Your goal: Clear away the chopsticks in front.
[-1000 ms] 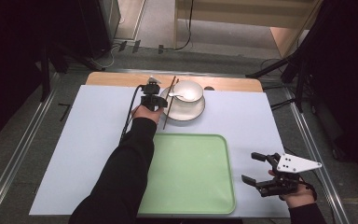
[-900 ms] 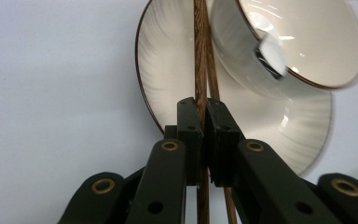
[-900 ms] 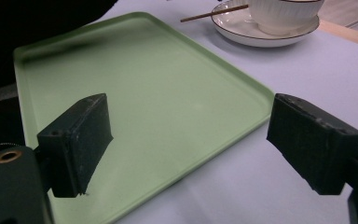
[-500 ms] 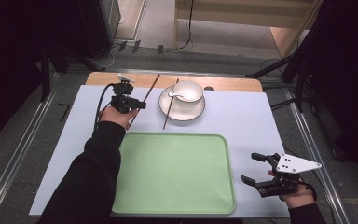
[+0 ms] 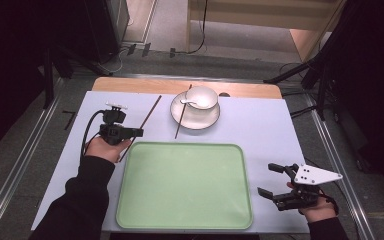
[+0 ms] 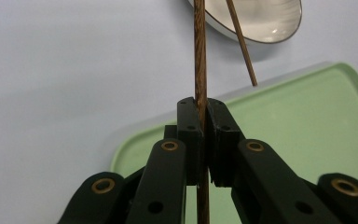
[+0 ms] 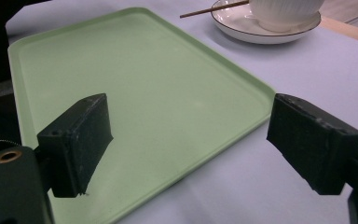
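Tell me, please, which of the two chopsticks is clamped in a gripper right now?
The chopstick left of the saucer, clamped in the left gripper. The other chopstick rests untouched across the saucer beside the bowl.

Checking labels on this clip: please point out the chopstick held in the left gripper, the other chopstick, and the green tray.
held chopstick (image 6: 199,56), left gripper view, on its shaft above the gripper.
other chopstick (image 5: 179,121), high view, on its shaft lying across the saucer rim.
green tray (image 5: 185,187), high view, on its bare floor.
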The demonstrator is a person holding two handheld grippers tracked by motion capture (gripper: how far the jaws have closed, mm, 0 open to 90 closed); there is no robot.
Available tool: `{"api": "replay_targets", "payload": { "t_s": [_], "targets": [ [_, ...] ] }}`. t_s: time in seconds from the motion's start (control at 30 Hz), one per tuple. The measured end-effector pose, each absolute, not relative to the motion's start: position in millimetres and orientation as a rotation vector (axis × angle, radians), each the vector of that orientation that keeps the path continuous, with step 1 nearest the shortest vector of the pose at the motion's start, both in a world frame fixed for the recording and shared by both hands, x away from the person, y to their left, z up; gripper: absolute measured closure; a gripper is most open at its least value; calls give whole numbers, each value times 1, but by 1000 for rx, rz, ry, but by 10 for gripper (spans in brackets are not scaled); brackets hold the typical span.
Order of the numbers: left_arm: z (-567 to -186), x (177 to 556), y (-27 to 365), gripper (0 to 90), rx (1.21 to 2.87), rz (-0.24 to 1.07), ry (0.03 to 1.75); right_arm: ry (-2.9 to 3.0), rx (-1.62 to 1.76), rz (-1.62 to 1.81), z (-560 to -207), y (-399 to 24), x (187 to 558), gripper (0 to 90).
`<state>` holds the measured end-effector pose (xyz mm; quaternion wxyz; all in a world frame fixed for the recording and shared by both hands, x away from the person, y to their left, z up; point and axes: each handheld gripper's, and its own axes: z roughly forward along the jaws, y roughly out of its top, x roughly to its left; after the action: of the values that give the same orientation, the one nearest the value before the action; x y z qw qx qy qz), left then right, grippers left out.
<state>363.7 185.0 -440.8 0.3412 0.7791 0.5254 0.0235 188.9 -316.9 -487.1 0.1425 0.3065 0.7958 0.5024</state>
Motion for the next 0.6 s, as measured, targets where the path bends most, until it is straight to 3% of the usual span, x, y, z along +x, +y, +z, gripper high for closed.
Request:
{"api": "replay_targets", "payload": {
  "t_s": [0.6],
  "targets": [
    [-473, 284, 180, 860, 2084, 35, 1382, 2301, 855, 1459, -486, -314, 194, 143]
  ]
}}
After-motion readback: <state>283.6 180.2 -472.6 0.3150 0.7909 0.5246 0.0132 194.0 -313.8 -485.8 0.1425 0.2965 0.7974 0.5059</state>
